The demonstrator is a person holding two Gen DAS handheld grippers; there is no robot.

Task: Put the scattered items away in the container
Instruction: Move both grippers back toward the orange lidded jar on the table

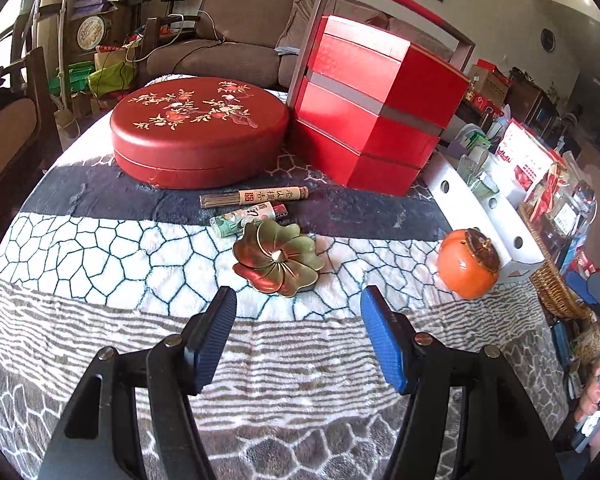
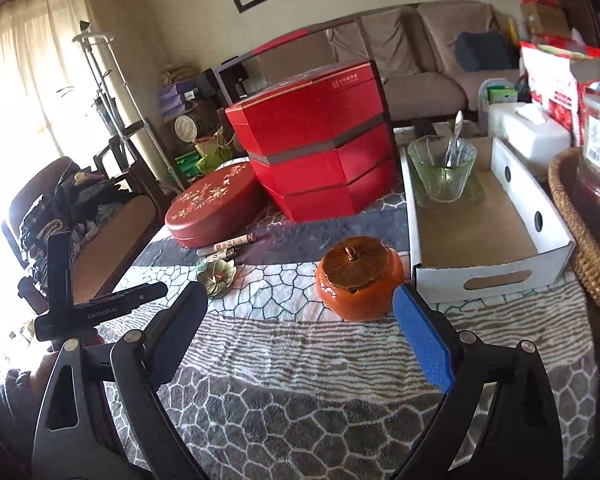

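Scattered items lie across the patterned blanket (image 1: 100, 248), and going from the left: a tube of incense sticks (image 1: 254, 197) lies with its long axis running left-right, just in front of the round red lacquer box (image 1: 199, 132); a second, flower-printed tube (image 1: 249, 217) lies just beside it, slightly tilted, its near end touching or almost touching the lotus-shaped dish (image 1: 278, 259). That dish sits straight ahead of the left gripper (image 1: 298, 305), which hangs above the blanket with its jaws spread wide and nothing between them. The dish lines up with the gap between the fingers, so a short push forward and down looks like all it would need.

Further right stands the orange persimmon jar (image 2: 359, 280) with its brown lid on, upright, well apart from the dish. It sits just ahead of the right gripper (image 2: 300, 304), a little toward its blue right finger, and that gripper too is wide open and empty. The right hand is plainly the nearer one for the jar.

Rightmost is the white cardboard tray (image 2: 496, 274), its near corner just beside the jar; a green glass bowl (image 2: 442, 170) with a spoon already stands at its far end. The tray lies to the right of everything loose, so each item, I'd judge, must travel rightward, the jar least of all.
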